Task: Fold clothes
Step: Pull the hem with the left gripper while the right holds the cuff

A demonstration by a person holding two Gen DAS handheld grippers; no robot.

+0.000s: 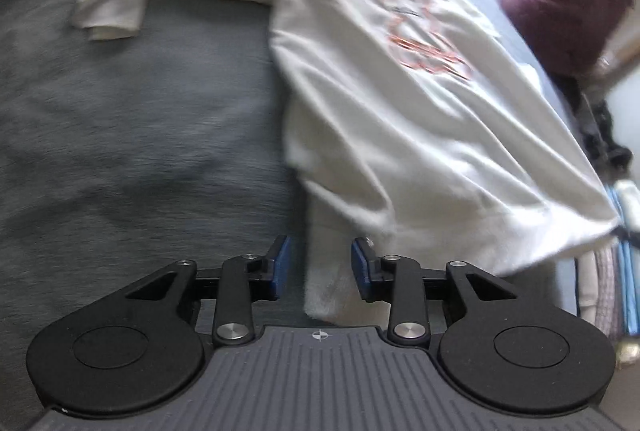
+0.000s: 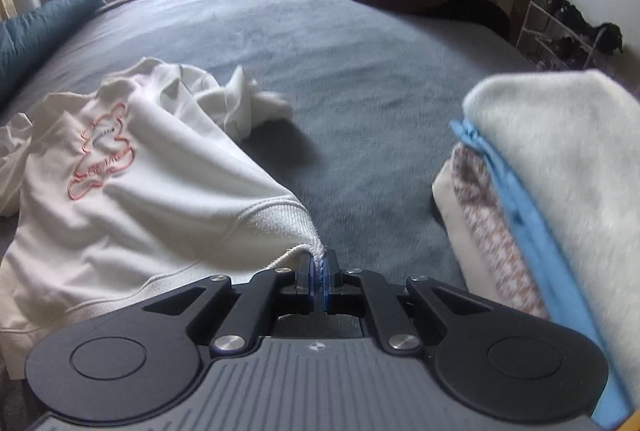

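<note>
White sweatshirt [image 2: 132, 199] on the grey bed [image 2: 340, 91]: my right tool [image 2: 319, 269] is clamped on its ribbed hem, my left tool [image 1: 320, 265] spread apart above a near edge.

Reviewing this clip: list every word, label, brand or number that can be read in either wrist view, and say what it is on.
None can be read.
White sweatshirt: small dark lettering inside the pink outline embroidery, too small and blurred to read in both views.
Left gripper and right gripper: a small cross-in-circle mark on each grey body, a sign only, no text.
Folded pile: no visible label.
</note>
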